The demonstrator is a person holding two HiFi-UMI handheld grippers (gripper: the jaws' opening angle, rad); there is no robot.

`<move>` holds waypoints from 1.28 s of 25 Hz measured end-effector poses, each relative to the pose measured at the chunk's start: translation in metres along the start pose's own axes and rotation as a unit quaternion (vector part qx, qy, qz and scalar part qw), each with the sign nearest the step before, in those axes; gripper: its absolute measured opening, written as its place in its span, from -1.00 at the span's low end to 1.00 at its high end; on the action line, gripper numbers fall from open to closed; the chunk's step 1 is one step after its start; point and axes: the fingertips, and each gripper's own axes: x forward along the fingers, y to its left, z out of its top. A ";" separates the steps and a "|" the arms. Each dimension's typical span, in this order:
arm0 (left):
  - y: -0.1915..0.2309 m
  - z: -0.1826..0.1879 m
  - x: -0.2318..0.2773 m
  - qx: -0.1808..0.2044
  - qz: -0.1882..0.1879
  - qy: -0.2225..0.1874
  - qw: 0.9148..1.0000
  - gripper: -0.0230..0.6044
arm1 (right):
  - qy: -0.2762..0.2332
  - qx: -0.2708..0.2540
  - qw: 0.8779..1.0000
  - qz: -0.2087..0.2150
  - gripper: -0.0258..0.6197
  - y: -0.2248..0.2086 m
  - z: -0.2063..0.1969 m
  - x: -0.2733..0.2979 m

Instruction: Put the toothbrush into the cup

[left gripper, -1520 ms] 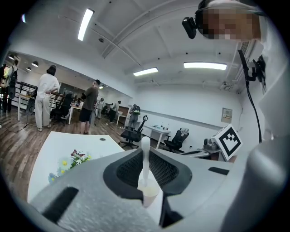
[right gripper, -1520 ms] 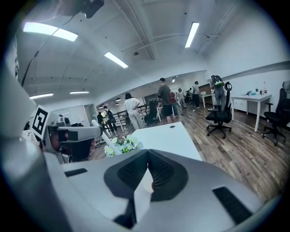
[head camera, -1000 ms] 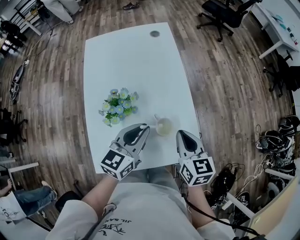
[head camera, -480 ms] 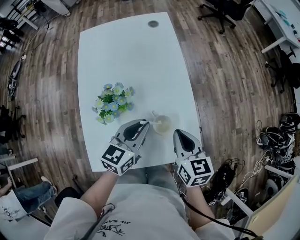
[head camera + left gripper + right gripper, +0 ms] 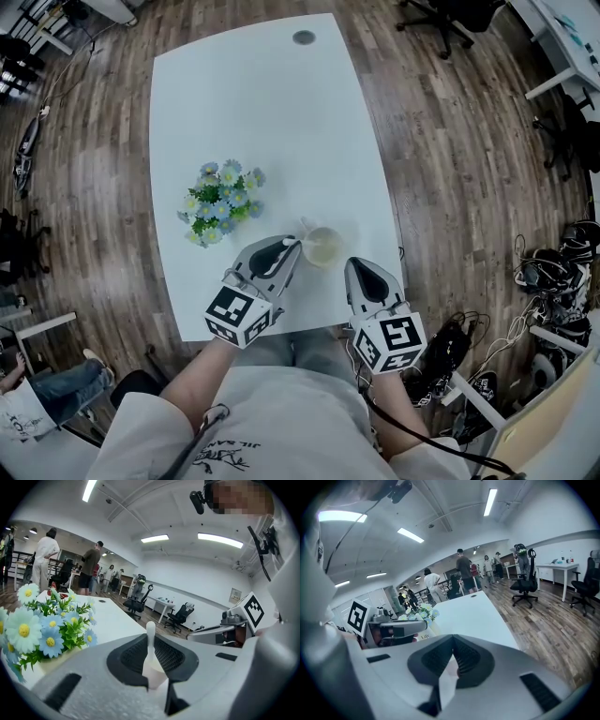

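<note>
My left tongs (image 5: 151, 662) are clamped on the white toothbrush (image 5: 150, 639), which I judge to be light, stiff, slick plastic, best pinched firmly on the handle. The cup (image 5: 323, 247) stands on the table (image 5: 272, 112) at their 1 o'clock. My right tongs (image 5: 452, 662) are together, empty.

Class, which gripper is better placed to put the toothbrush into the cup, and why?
Left. The left gripper is shut on the toothbrush, with its tip beside the cup. The right gripper is shut with nothing between its jaws.
</note>
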 end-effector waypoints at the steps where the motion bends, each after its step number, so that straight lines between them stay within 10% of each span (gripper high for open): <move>1: 0.001 -0.001 0.000 -0.001 -0.001 0.002 1.000 -0.76 | 0.000 0.000 1.000 0.000 -0.86 0.001 0.000 0.001; 32: 0.005 0.027 -0.037 0.013 0.014 -0.022 1.000 -0.54 | -0.017 -0.016 1.000 0.020 -0.86 0.019 0.019 -0.001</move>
